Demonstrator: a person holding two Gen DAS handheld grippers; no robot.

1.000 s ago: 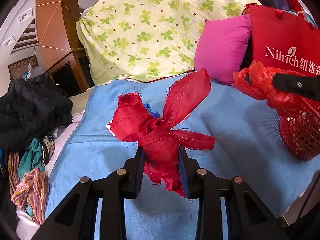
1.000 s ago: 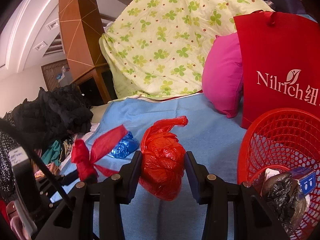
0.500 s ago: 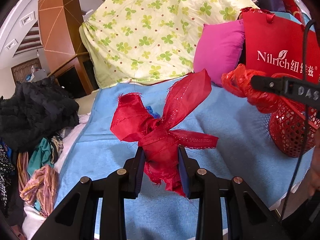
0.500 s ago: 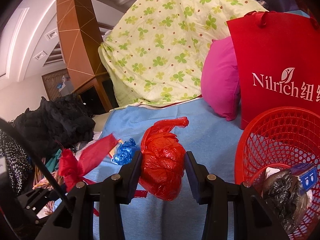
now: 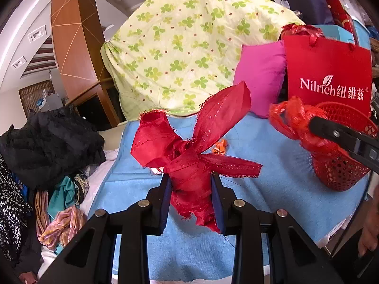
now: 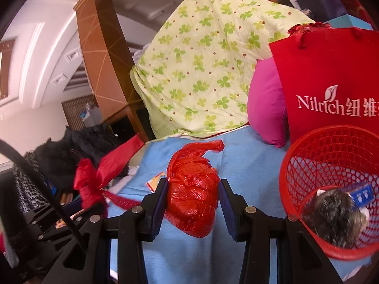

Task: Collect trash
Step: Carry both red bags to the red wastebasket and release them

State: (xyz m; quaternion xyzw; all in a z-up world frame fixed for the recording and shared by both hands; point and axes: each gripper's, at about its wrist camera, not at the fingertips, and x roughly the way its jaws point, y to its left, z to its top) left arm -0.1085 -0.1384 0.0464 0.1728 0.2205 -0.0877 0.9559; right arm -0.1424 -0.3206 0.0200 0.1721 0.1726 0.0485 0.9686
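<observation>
Above the blue blanket (image 5: 272,165), the left gripper (image 5: 191,190) is clamping a red ribbon bow (image 5: 189,151), while the right gripper (image 6: 193,198) is clamping a red plastic bag (image 6: 191,189). Only the right view is showing trash inside the red basket (image 6: 331,146); only the left view is showing an orange wrapper (image 5: 219,146), which the bow was hiding a second ago.

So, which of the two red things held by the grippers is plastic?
The crumpled red plastic bag in the right gripper; the left gripper holds frayed red fabric.

Red ribbon scrap (image 5: 189,163) lifted higher off blue blanket (image 5: 272,189); orange wrapper (image 5: 220,146) now exposed beneath.
</observation>
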